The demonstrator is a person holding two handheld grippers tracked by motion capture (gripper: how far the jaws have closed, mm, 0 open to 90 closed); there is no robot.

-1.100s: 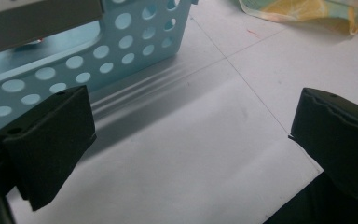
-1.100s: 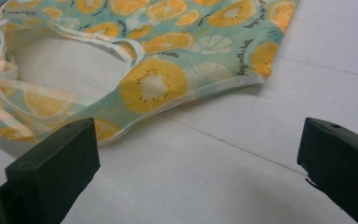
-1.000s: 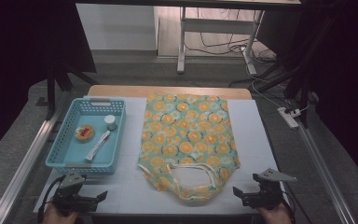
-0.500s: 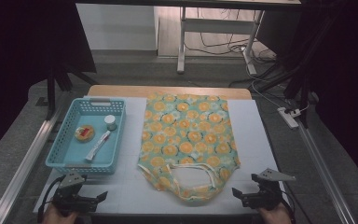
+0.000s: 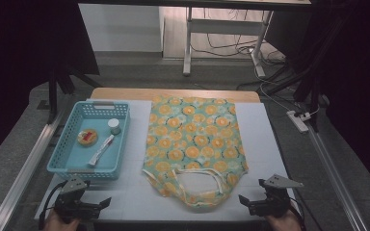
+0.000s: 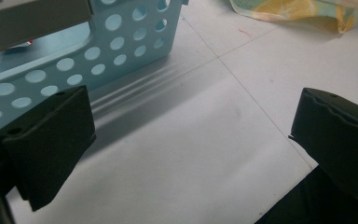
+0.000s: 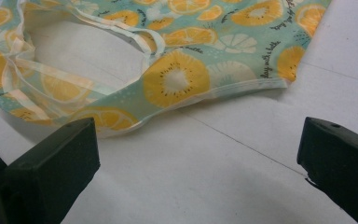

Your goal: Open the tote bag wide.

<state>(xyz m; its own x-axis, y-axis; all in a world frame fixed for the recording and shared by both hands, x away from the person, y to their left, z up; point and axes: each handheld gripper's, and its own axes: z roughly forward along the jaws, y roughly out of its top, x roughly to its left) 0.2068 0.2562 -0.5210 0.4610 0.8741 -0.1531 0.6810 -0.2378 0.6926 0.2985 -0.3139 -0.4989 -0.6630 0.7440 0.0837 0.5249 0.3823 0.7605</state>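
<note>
A fruit-print cloth bag (image 5: 192,144) lies flat in the middle of the white table, its handles (image 5: 200,177) towards me. Its near edge (image 7: 168,84) fills the top of the right gripper view. A light blue basket (image 5: 72,166) stands to its left and holds a round orange item (image 5: 87,137), a small white jar (image 5: 113,126) and a white tube (image 5: 101,149). My left gripper (image 5: 103,204) rests open at the front left, just before the basket wall (image 6: 88,51). Open too, my right gripper (image 5: 243,201) sits at the front right near the bag's corner. Both hold nothing.
The white mat (image 5: 265,139) has bare room right of the bag and along the front edge. Metal rails (image 5: 24,168) run along both table sides. A desk frame (image 5: 188,43) and cables lie on the floor beyond.
</note>
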